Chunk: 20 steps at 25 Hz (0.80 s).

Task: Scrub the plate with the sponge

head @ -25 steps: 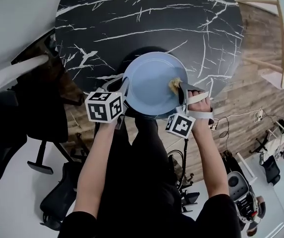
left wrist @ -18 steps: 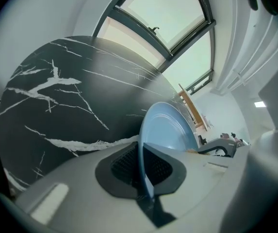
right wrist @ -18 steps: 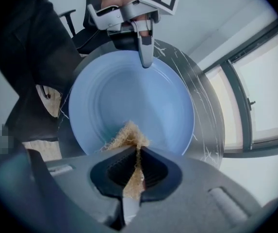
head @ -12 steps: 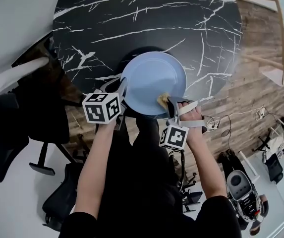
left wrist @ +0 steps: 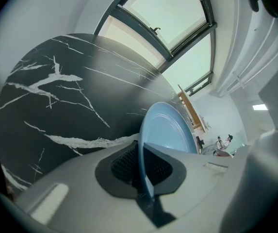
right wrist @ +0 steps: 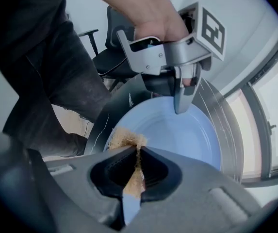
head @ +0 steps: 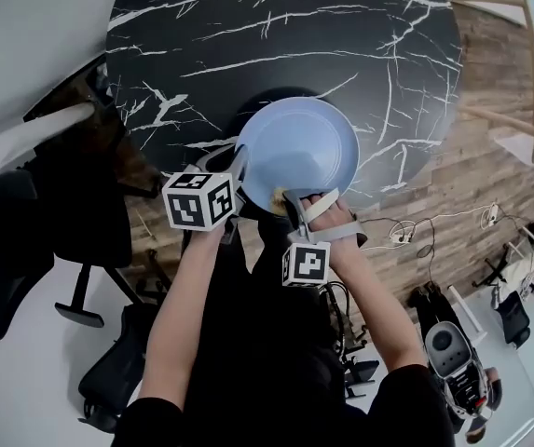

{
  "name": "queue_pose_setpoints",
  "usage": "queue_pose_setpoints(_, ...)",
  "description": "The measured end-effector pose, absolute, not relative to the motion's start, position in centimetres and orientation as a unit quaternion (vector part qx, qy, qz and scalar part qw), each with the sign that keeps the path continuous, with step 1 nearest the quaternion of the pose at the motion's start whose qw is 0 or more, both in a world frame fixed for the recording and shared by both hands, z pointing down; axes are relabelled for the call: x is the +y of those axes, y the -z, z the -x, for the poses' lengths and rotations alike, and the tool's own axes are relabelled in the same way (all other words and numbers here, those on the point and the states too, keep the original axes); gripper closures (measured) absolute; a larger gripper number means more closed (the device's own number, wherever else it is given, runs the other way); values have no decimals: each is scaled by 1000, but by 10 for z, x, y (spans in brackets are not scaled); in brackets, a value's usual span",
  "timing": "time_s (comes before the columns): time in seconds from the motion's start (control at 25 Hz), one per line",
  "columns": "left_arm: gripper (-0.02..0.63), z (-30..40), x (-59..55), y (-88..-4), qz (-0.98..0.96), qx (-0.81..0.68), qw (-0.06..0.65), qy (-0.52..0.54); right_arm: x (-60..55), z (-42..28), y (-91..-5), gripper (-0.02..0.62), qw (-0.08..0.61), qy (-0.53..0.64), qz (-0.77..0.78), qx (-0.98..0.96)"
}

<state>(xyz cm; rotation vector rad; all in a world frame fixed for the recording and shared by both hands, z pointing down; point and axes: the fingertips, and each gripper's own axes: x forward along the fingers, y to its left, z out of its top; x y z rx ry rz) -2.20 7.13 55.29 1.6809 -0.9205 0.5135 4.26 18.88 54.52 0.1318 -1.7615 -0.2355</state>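
Observation:
A light blue plate [head: 304, 152] is held tilted over the near edge of the round black marble table [head: 248, 35]. My left gripper [head: 239, 169] is shut on the plate's left rim; in the left gripper view the rim [left wrist: 141, 166] runs edge-on between the jaws. My right gripper [head: 285, 199] is shut on a tan sponge [head: 278, 196] and presses it on the plate's near rim. The right gripper view shows the sponge [right wrist: 127, 139] pinched in the jaws against the plate [right wrist: 182, 135], with the left gripper [right wrist: 183, 103] on the far rim.
A black office chair [head: 24, 240] stands at the left, and another chair base [head: 108, 380] is at the lower left. Cables [head: 416, 231] trail over the wood floor at the right. A grey and white device [head: 458, 361] sits at the lower right.
My right gripper has slid the sponge from the plate's right rim along the near edge toward the left. The left gripper has kept its hold on the plate.

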Motion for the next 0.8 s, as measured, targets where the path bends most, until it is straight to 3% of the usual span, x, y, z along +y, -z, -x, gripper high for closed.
queue_pose_setpoints(0.8,589,21,72,-552,-722,-367,545,-219,132,4,-548,574,579,124,-104,-799)
